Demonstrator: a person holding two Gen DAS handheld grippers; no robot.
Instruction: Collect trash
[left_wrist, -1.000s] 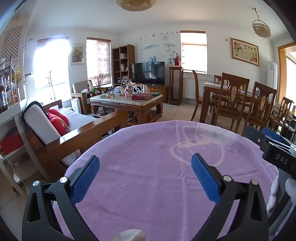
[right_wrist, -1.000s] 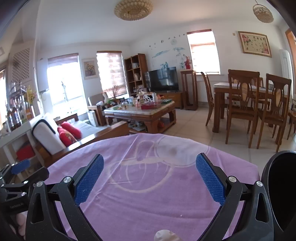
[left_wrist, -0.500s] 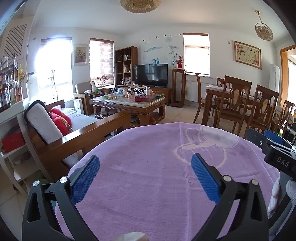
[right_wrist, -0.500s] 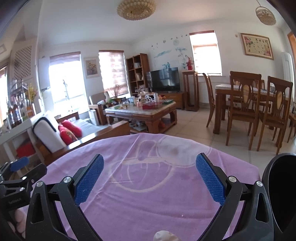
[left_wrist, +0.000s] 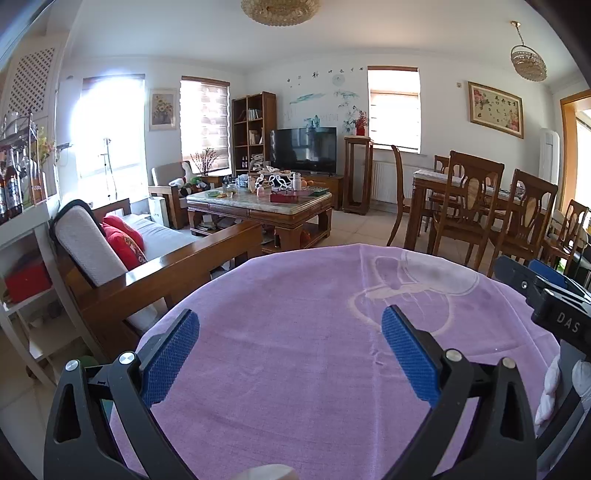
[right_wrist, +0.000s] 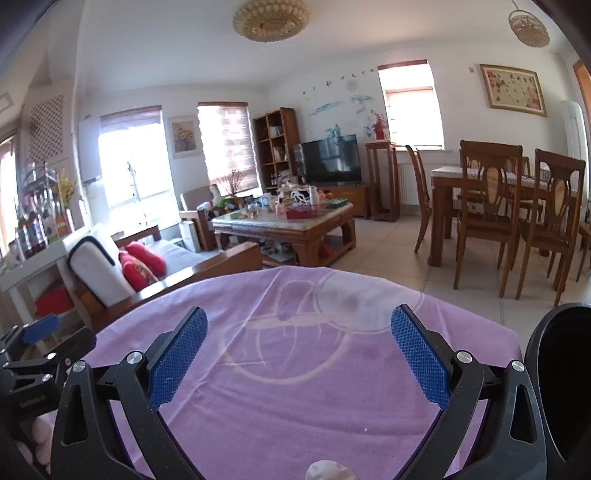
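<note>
My left gripper (left_wrist: 290, 356) is open and empty, held over a table with a purple cloth (left_wrist: 295, 332). My right gripper (right_wrist: 299, 356) is open and empty over the same purple cloth (right_wrist: 303, 369). A black round bin (right_wrist: 561, 384) stands at the cloth's right edge, just right of the right gripper. A small pale lump (right_wrist: 328, 472) shows at the bottom edge of the right wrist view, and a similar lump (left_wrist: 266, 472) in the left wrist view; what they are I cannot tell. The right gripper (left_wrist: 546, 295) shows at the right of the left wrist view.
A wooden sofa with red cushions (left_wrist: 125, 243) stands left of the table. A cluttered coffee table (left_wrist: 258, 206) is beyond it. Dining table and chairs (left_wrist: 480, 206) stand at the right. White shelves (left_wrist: 26, 280) are at the far left.
Both views have tilted slightly, so the room sits a little lower and the cloth edge has shifted. Both grippers stay open and empty.
</note>
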